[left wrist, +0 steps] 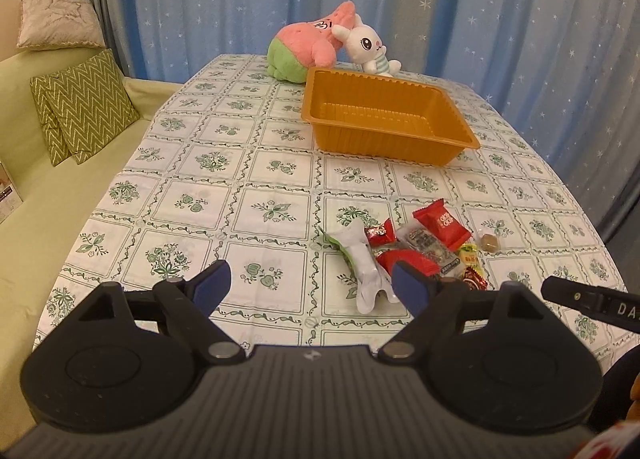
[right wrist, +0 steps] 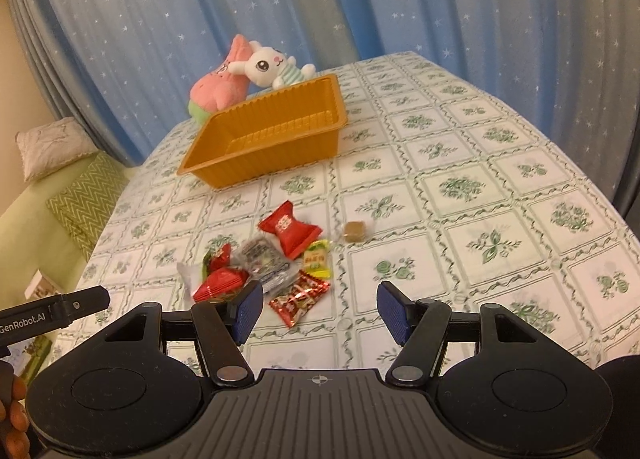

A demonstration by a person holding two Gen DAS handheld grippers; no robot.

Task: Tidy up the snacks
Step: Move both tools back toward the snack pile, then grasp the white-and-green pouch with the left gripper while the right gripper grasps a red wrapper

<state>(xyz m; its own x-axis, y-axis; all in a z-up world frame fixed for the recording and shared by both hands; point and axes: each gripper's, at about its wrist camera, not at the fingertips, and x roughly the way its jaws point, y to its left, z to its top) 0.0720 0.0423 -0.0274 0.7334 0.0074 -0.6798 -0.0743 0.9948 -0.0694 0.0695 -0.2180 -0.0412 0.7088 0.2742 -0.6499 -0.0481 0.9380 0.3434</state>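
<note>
An empty orange plastic tray [left wrist: 448, 137] [right wrist: 224, 173] stands at the far middle of the table. A pile of wrapped snacks lies near me: a large red packet [left wrist: 442, 223] [right wrist: 290, 229], a white-green wrapper [left wrist: 366, 267], a clear packet [right wrist: 262, 261], a small yellow packet [right wrist: 316, 259], a red foil candy [right wrist: 300, 299], and a brown cube candy [left wrist: 489, 243] [right wrist: 354, 231] apart to the right. My left gripper [left wrist: 310, 287] is open and empty, hovering just before the pile. My right gripper [right wrist: 320, 309] is open and empty, near the red foil candy.
Two plush toys, a pink-green one [left wrist: 308, 45] [right wrist: 218, 89] and a white rabbit [left wrist: 368, 47] [right wrist: 270, 67], sit behind the tray. A green sofa with cushions [left wrist: 86, 107] lies left of the table. Blue star curtains hang behind.
</note>
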